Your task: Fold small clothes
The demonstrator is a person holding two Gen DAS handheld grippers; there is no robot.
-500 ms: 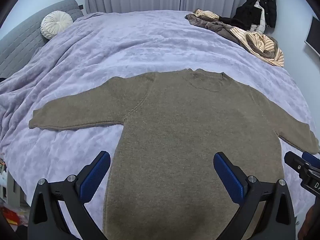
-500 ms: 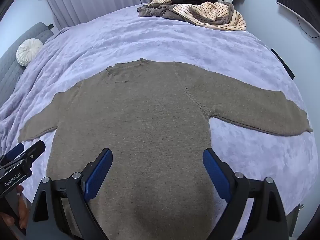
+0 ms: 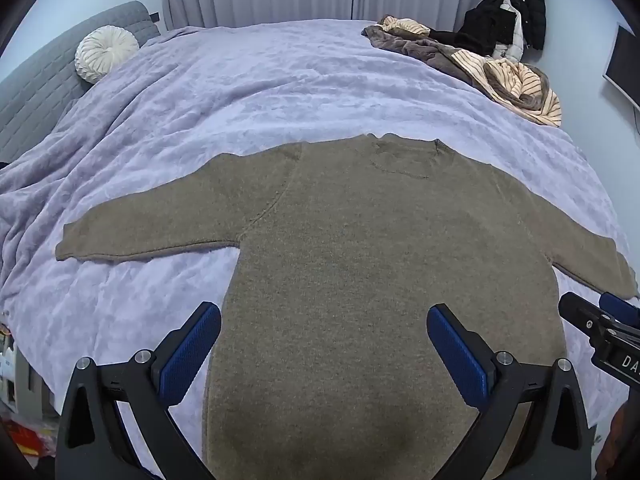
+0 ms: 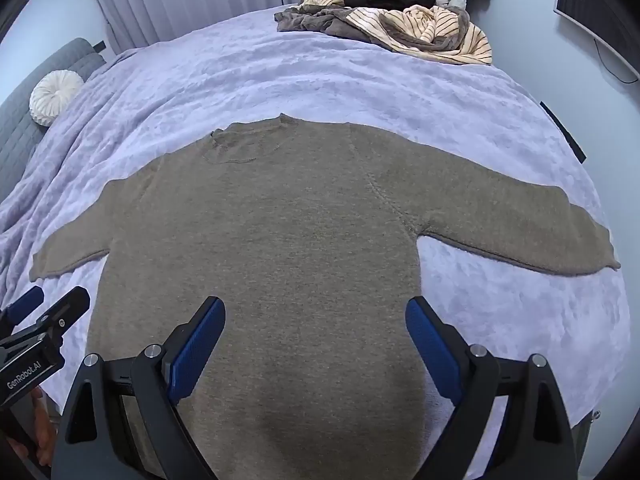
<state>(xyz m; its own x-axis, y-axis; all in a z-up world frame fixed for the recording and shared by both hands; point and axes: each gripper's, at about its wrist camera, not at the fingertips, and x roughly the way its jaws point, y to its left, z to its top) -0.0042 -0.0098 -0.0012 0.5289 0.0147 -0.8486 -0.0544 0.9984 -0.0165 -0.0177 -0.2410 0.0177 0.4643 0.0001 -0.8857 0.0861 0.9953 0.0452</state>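
Observation:
A brown knit sweater (image 3: 360, 248) lies flat on the lilac blanket, collar away from me, both sleeves spread out sideways; it also shows in the right wrist view (image 4: 280, 240). My left gripper (image 3: 324, 320) is open and empty, hovering above the sweater's lower body near its left edge. My right gripper (image 4: 316, 312) is open and empty above the lower body toward its right side. The right gripper's tip shows at the right edge of the left wrist view (image 3: 596, 320). The left gripper's tip shows at the left edge of the right wrist view (image 4: 48, 312).
A lilac blanket (image 3: 280, 88) covers the bed. A heap of striped and brown clothes (image 3: 500, 68) lies at the far right corner, also in the right wrist view (image 4: 400, 28). A round white cushion (image 3: 106, 52) sits by the grey headboard (image 3: 36, 92). Curtains hang behind.
Both grippers have shifted only slightly over the sweater. The sweater has not moved.

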